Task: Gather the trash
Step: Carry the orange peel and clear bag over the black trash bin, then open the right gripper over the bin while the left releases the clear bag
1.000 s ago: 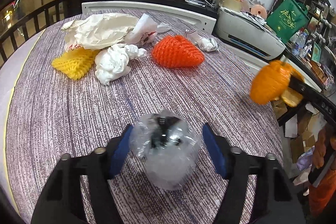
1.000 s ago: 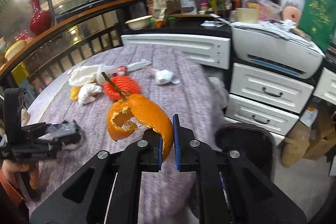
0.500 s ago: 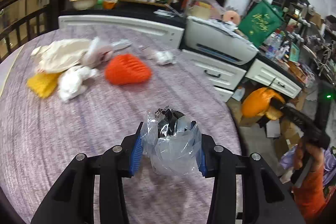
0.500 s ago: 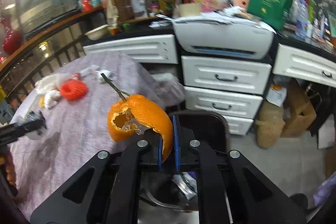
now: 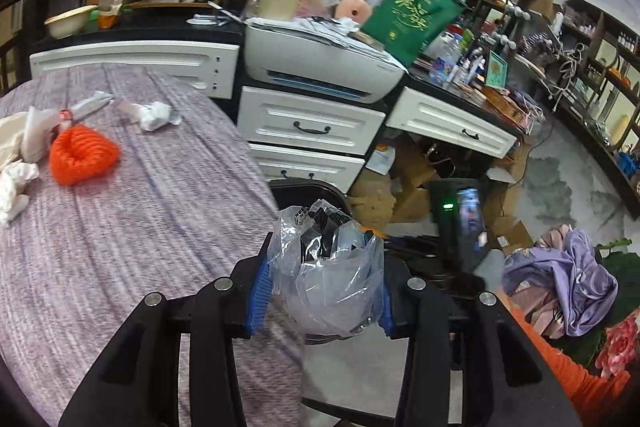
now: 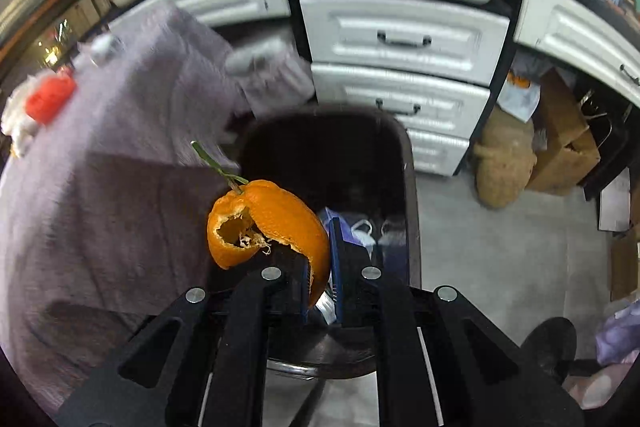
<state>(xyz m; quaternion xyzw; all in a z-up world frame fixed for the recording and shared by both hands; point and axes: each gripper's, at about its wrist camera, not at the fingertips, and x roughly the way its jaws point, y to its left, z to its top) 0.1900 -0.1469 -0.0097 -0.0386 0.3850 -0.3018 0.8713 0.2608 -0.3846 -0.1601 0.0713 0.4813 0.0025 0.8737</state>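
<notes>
I'm partway through. My right tongs (image 6: 320,281) are pinched tight on an orange peel (image 6: 272,227), hanging right over the open mouth of the black bin (image 6: 408,163), so that piece is as good as binned once I let go. A few scraps already lie in the bin, though the blur keeps me from saying what they are. My left tongs (image 5: 320,301) grip a crumpled clear plastic bag (image 5: 328,275) with something dark inside it, held just past the worktop (image 5: 140,227) edge, near the bin but not yet above it.

Left on the worktop, well away from the bin: an orange foam net (image 5: 82,155), a white paper wad (image 5: 154,115) beyond it, and more white tissue and wrapping at the far left.

The peel is a hollow, torn shell with a green stem still attached, pinched by one thin edge. The bag is light, shiny and crushed between the pads.
</notes>
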